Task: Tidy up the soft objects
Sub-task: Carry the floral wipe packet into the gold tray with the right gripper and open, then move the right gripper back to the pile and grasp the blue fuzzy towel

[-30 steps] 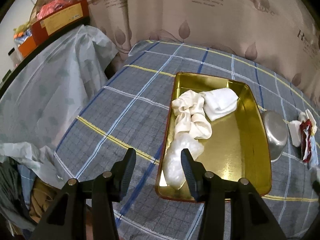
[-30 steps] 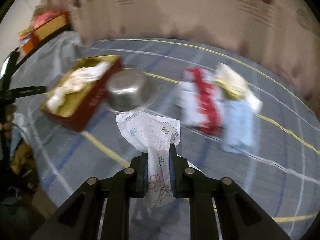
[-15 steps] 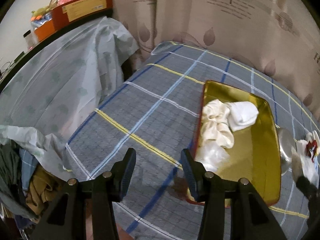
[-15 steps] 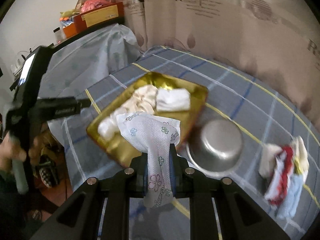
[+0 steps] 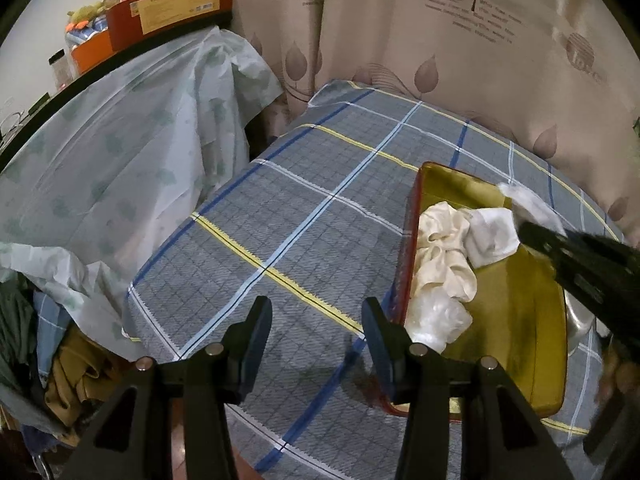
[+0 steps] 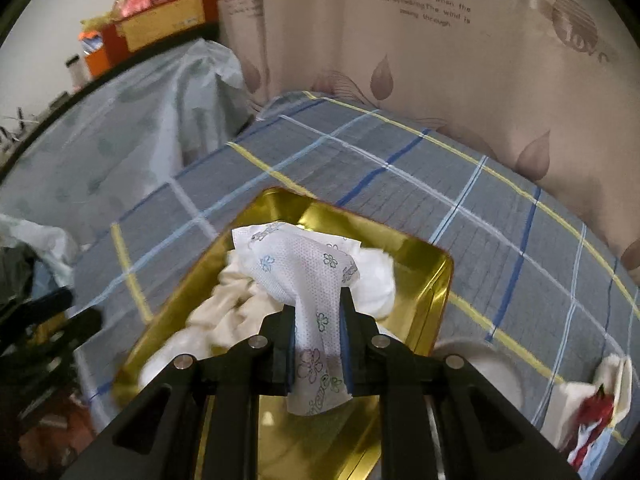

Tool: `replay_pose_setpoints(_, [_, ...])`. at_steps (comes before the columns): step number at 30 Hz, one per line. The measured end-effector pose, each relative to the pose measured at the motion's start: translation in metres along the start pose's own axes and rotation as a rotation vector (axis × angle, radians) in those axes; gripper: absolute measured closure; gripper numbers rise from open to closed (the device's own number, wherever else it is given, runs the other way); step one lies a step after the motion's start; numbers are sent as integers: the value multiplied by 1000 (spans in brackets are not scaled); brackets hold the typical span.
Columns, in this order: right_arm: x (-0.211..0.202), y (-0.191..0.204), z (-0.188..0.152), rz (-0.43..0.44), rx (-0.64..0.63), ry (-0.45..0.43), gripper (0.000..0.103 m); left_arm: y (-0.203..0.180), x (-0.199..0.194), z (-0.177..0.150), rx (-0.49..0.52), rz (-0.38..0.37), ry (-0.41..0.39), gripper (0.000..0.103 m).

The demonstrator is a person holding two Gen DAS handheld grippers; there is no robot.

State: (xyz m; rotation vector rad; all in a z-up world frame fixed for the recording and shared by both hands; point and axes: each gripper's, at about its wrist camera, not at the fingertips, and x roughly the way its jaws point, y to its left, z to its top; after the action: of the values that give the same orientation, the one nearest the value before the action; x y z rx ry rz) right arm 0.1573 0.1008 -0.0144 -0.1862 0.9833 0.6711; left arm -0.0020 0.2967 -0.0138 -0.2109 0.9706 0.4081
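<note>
— Two tongs at work over the plaid-covered bench [image 5: 320, 216]. What is the right one carrying?

— Right tongs [image 6: 318, 344] are clenched on a white floral tissue [image 6: 304, 272], its printed end hanging below the fingers and its wider end fanned out above them. They hang over the gold tray [image 6: 436, 276], which sits on the bench.

— And inside the tray?

— From the left wrist view, a crumpled cream cloth [image 5: 444, 256] lies along the tray's left wall, a folded white cloth [image 5: 494, 234] touches it on the right, and a clear plastic bag [image 5: 438, 318] sits just below the cream one. The gold tray [image 5: 524, 320] has a red outer side.

— The left tongs?

— Left tongs [image 5: 316, 328] are released, fingers spread wide and gripping nothing, above the bench just beside the tray's left edge. The right tool crosses in from the right of that view, the tissue showing at its tip.

— Anything else on the bench?

— A metal bowl [image 6: 484, 364], blurred, just beside the tray's right side, and farther right a small pile of cloths [image 6: 600, 404] in white, red and pale blue. A leaf-print curtain [image 5: 460, 60] hangs behind the bench.
</note>
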Motion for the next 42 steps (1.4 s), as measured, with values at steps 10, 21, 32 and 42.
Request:
replay_pose_setpoints(10, [46,-6,17,-27,33,31,63,0,5,-2,-20,-42,29,55])
replay_pose_setpoints(21, [29,3,11,20,-4,-3,38,-4,1,-2,-7,-30,15,55])
replay_pose_setpoints(32, [-44,-33,-38,26,98,-82,37,-19,-3,-7,39,-26,8,55])
replay_pose_setpoints(42, [-116,-148,-131,-176,297,-98,36,-33,-13,-9,83,-13,-11,55])
